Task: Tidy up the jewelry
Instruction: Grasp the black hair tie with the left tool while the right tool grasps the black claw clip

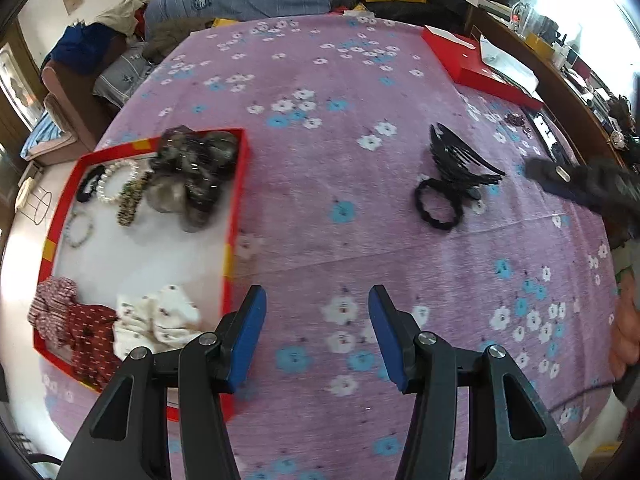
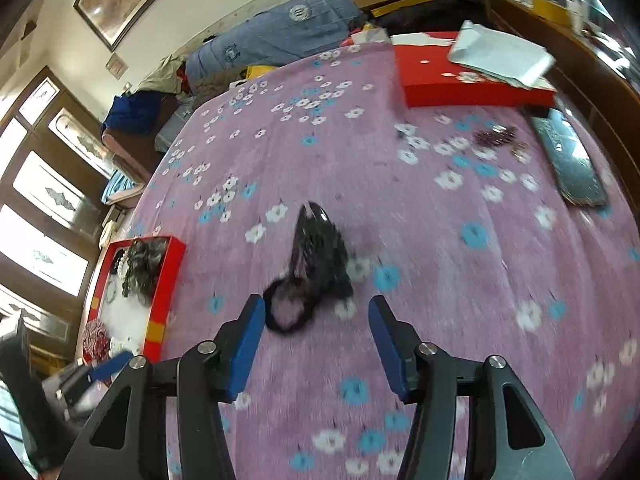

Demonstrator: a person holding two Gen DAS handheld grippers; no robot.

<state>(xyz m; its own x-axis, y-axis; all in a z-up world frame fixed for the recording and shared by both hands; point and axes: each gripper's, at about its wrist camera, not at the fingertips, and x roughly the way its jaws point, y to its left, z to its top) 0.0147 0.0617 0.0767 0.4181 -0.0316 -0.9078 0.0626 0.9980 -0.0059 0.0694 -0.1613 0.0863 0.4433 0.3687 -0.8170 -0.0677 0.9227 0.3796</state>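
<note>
Jewelry and fabric scrunchies fill my red tray (image 1: 236, 200): a pearl bracelet (image 1: 116, 182), glossy grey bows. On the fuzzy purple floral cloth (image 1: 320, 208) lie a black ribbed hair tie (image 2: 286, 310) and toothed claw clip (image 2: 320, 248), just ahead of my right gripper (image 2: 316, 344), spread empty like the left gripper (image 1: 316, 336).

A bed under a purple floral sheet (image 1: 320, 216) carries everything. On it lie a red tray (image 1: 236, 216), a black claw clip (image 1: 460, 164) touching a black scrunchie (image 1: 438, 208), and a red box (image 2: 472, 88).
</note>
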